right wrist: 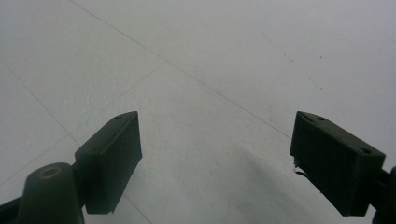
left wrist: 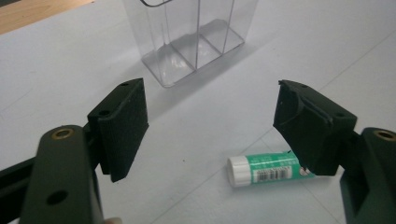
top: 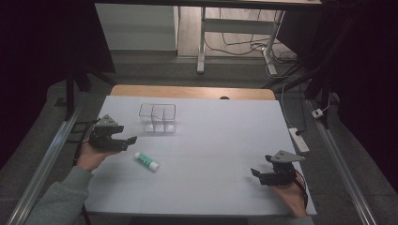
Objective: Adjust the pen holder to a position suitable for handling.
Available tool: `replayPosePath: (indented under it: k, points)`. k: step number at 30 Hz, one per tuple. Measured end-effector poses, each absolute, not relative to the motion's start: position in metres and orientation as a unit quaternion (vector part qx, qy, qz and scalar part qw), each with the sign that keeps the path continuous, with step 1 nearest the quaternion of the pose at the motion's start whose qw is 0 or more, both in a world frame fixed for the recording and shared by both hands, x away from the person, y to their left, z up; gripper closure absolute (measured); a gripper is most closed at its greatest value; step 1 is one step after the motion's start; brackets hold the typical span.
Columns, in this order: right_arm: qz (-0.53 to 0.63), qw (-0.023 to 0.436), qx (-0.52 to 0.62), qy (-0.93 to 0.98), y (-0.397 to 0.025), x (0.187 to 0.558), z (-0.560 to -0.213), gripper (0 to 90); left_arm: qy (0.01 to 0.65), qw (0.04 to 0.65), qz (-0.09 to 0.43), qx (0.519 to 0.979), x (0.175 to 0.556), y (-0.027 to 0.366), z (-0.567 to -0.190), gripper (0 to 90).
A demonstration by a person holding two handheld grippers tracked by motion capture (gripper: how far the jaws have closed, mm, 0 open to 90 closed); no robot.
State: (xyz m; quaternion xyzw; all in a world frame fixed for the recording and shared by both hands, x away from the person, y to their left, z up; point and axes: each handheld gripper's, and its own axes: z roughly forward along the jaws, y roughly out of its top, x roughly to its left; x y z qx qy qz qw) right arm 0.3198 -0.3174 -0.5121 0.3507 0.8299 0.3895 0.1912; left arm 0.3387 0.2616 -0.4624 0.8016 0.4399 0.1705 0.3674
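A green and white glue stick [top: 147, 161] lies on its side on the white table sheet, its white cap [left wrist: 240, 171] towards the left in the left gripper view. My left gripper [top: 126, 141] hovers open just left of it; the stick [left wrist: 266, 170] lies low between the jaws, partly behind the right one. A clear plastic organiser [top: 158, 117] with several compartments stands upright beyond, also ahead of the left jaws [left wrist: 194, 37]. My right gripper [top: 261, 176] is open near the front right, over bare sheet [right wrist: 210, 140], with nothing between its jaws.
The white sheet [top: 220, 140] covers a wooden table whose far edge [top: 192, 91] shows bare. Metal rails run along both sides [top: 51, 154]. A power strip [top: 299, 139] and cables lie on the floor to the right. Desk legs [top: 202, 42] stand beyond.
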Motion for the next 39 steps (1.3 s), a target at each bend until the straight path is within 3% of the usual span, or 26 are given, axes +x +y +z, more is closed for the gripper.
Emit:
replayPosePath:
  k: [25, 35, 39]
  points:
    - [0.392, 0.193, 0.351, 0.828, -0.317, 0.321, -0.513, 17.1, 0.455, 0.339, 0.177, 0.804, 0.387, 0.266, -0.460, 29.4]
    - [0.387, 0.194, 0.351, 0.831, -0.317, 0.321, -0.513, 17.2, 0.460, 0.329, 0.180, 0.805, 0.405, 0.264, -0.463, 38.9]
    - [0.384, 0.195, 0.352, 0.831, -0.317, 0.321, -0.514, 17.2, 0.458, 0.327, 0.183, 0.806, 0.409, 0.262, -0.464, 46.6]
